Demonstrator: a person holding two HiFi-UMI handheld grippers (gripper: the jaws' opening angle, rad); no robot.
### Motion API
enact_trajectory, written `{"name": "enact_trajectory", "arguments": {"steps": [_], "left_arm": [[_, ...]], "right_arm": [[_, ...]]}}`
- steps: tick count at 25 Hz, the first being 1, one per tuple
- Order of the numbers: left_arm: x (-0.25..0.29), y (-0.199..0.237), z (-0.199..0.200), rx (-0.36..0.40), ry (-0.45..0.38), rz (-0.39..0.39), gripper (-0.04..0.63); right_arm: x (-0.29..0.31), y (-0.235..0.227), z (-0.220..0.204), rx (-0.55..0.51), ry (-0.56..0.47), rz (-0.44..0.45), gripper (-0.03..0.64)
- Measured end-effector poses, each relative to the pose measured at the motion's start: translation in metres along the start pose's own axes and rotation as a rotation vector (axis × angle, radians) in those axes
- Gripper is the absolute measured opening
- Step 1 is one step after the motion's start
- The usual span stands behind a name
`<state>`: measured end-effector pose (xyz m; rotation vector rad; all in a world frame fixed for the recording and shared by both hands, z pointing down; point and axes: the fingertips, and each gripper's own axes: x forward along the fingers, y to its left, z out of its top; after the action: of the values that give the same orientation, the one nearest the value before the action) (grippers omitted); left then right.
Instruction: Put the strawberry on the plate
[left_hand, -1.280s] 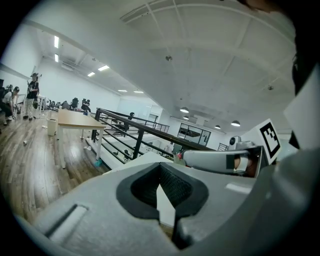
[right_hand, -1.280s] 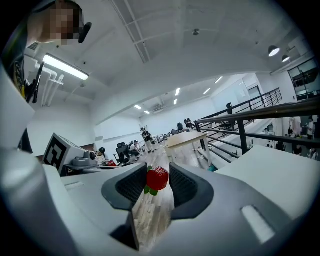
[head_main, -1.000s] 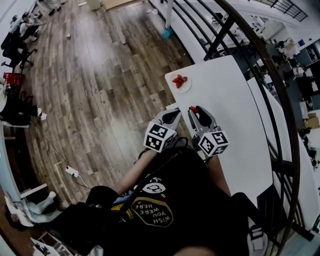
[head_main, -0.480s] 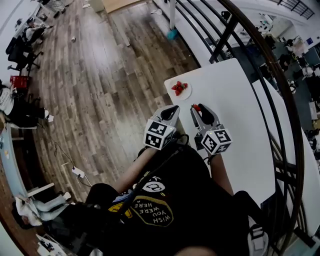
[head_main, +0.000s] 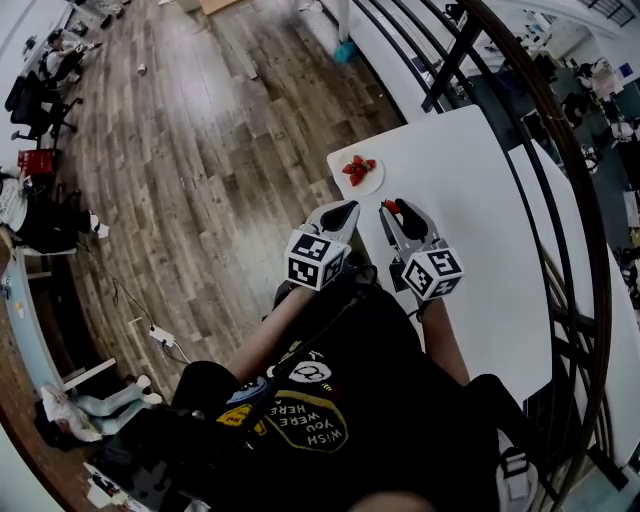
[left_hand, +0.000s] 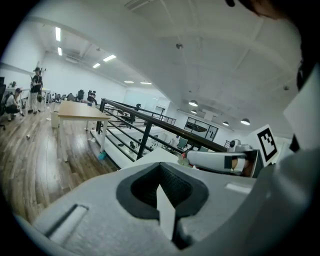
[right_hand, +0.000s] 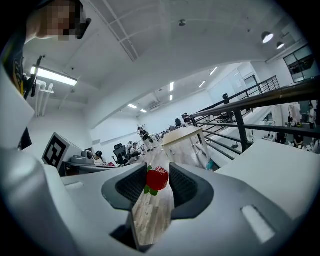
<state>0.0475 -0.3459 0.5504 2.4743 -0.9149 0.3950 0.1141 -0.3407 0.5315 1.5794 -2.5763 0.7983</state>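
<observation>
A small white plate (head_main: 369, 183) holding red strawberries (head_main: 357, 169) sits at the near left corner of the white table (head_main: 470, 200). My right gripper (head_main: 394, 209) hovers just short of the plate, shut on a red strawberry (right_hand: 158, 178) with green leaves, pinched between its dark pads (right_hand: 186, 185). My left gripper (head_main: 342, 211) is beside it at the table's left edge, jaws together with nothing in them; in its own view the left gripper (left_hand: 162, 182) shows only a thin sliver between the pads. The right gripper (left_hand: 220, 161) shows at the right there.
A black metal railing (head_main: 520, 110) curves along the far and right sides of the table. Wooden floor (head_main: 200, 150) lies well below at the left. The person's dark shirt (head_main: 330, 420) fills the lower view. People and chairs are far off at the upper left.
Both grippers have moved forward together toward the plate, the right one still carrying the strawberry. The gap between the fingertips and the plate has shrunk.
</observation>
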Motion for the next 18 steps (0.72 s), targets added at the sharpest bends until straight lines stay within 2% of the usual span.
{"name": "enact_trajectory", "arguments": {"steps": [2,8,18], "left_arm": [[0.006,0.009,-0.004,-0.017,0.025,-0.009,0.002],[0.029,0.041,-0.016,0.003,0.072,0.000,0.002],[0.044,0.078,-0.032,-0.053,0.106,0.015,0.002]], "right_arm": [[0.009,-0.004,-0.002,-0.003,0.013,-0.007,0.147],[0.046,-0.016,-0.012,-0.012,0.068,-0.022,0.146],[0.081,-0.023,-0.025,-0.043,0.143,-0.014,0.147]]}}
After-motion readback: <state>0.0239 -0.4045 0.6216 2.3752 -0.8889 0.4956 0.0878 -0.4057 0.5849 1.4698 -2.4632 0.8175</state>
